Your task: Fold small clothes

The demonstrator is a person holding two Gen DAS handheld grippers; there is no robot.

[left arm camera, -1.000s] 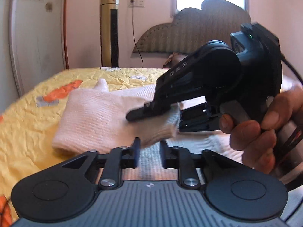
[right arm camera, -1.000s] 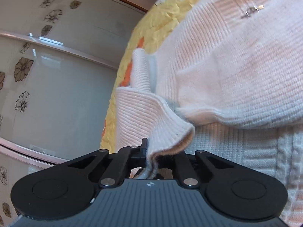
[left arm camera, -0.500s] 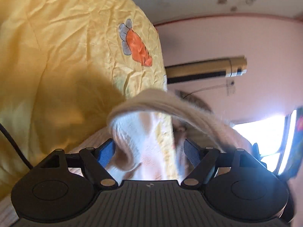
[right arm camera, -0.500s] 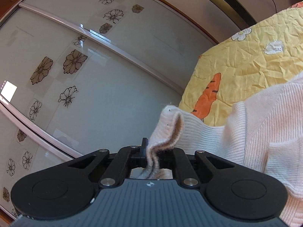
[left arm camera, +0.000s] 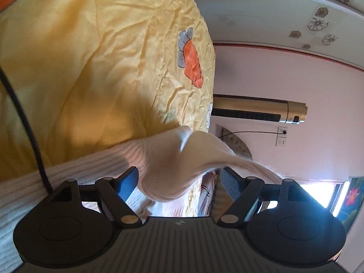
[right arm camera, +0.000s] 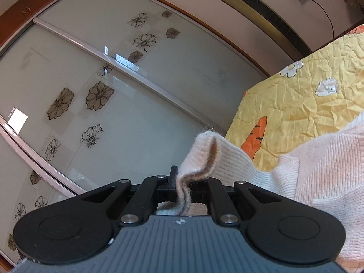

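The left gripper point(left arm camera: 179, 183) is rolled on its side, so the bed and the wall appear turned in its view. Its jaws have just been opening and now stand wide apart; a fold of the pale pink knitted sweater point(left arm camera: 173, 159) hangs loose between the blue pads point(left arm camera: 128, 183), and I cannot tell if the cloth touches them. The right gripper point(right arm camera: 182, 185) points almost level toward the wardrobe doors point(right arm camera: 102, 95) and is closed tight on the ribbed edge of the sweater point(right arm camera: 204, 157), which stands up in a small loop above the jaws. The rest of the sweater lies on the yellow bedsheet point(right arm camera: 307, 104) with carrot prints
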